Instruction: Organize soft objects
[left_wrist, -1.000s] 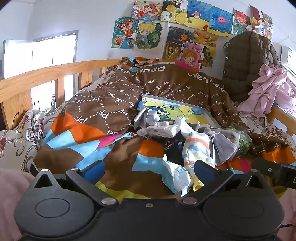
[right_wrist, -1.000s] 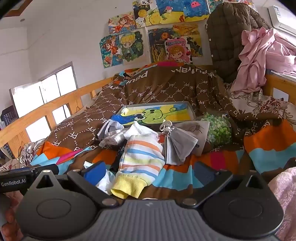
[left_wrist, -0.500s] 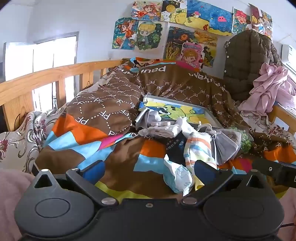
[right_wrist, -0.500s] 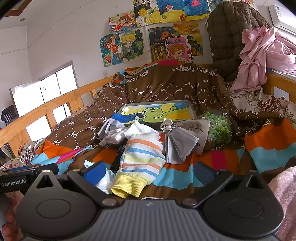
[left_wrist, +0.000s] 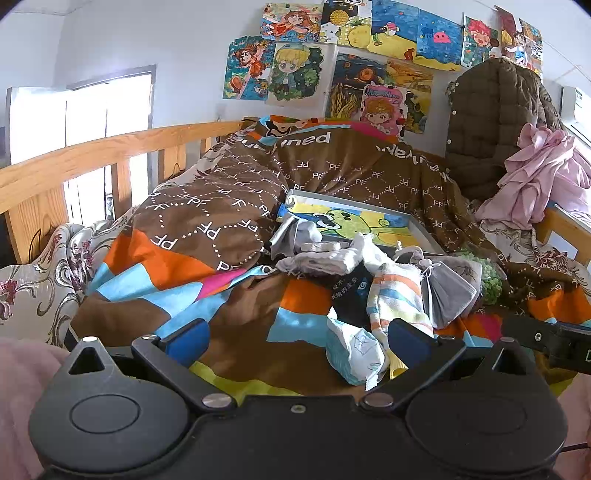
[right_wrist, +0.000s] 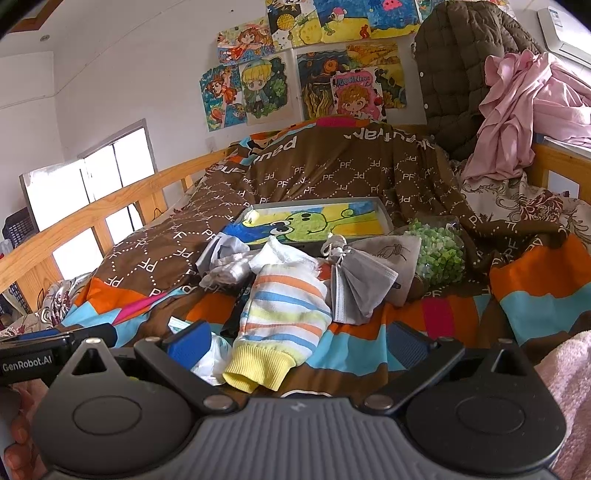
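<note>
A heap of soft things lies mid-bed: a striped sock (right_wrist: 284, 314) (left_wrist: 397, 295) with a yellow cuff, a grey face mask (right_wrist: 358, 288) (left_wrist: 448, 291), white-grey socks (left_wrist: 317, 258) (right_wrist: 229, 269), a pale blue-white packet (left_wrist: 352, 352) and a bag of green bits (right_wrist: 439, 251). Behind them rests a shallow tray (right_wrist: 384, 216) (left_wrist: 421, 229) lined with a cartoon picture. My left gripper (left_wrist: 295, 341) is open, just short of the packet. My right gripper (right_wrist: 299, 341) is open with the sock's cuff between its fingers, untouched.
A brown, orange and blue quilt (left_wrist: 221, 229) covers the bed. A wooden rail (left_wrist: 92, 162) runs along the left. A brown quilted coat (right_wrist: 454, 74) and pink cloth (right_wrist: 524, 107) pile at the back right. Drawings (left_wrist: 332, 66) hang on the wall.
Both grippers have eased slightly forward toward the heap and stay open. Nothing on the bed has moved.
</note>
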